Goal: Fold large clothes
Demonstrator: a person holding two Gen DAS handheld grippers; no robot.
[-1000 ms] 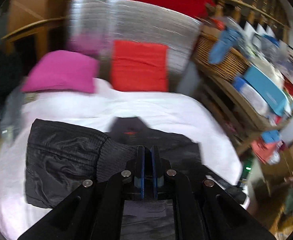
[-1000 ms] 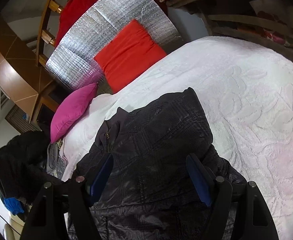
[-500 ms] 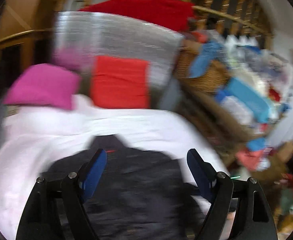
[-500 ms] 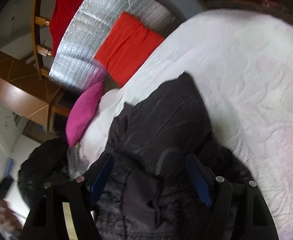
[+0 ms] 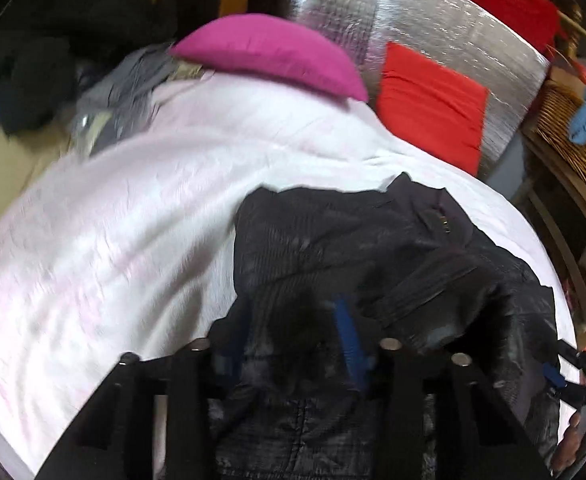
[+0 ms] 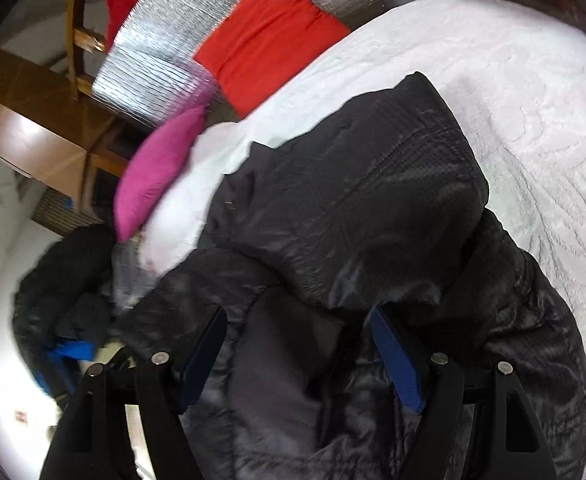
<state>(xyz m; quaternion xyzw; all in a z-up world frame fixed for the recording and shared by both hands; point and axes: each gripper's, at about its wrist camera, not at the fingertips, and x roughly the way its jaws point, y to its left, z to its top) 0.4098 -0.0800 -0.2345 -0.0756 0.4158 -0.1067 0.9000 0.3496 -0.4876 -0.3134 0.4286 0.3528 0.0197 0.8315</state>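
On the white bed (image 5: 105, 220) lies the black jacket (image 5: 373, 248), partly folded; left gripper (image 5: 293, 344) & right gripper (image 6: 299, 356) both w/ fingers spread, fabric bunched between them

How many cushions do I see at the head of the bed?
2: a pink cushion lying on the white bedspread, and a red cushion to its right, standing against the silver panel. Others may be hidden.

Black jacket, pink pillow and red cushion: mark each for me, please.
black jacket (image 6: 373, 208): right wrist view, on the quilted upper panel.
pink pillow (image 5: 269, 50): left wrist view, on the middle of its top face.
red cushion (image 5: 429, 108): left wrist view, on the centre of its front.
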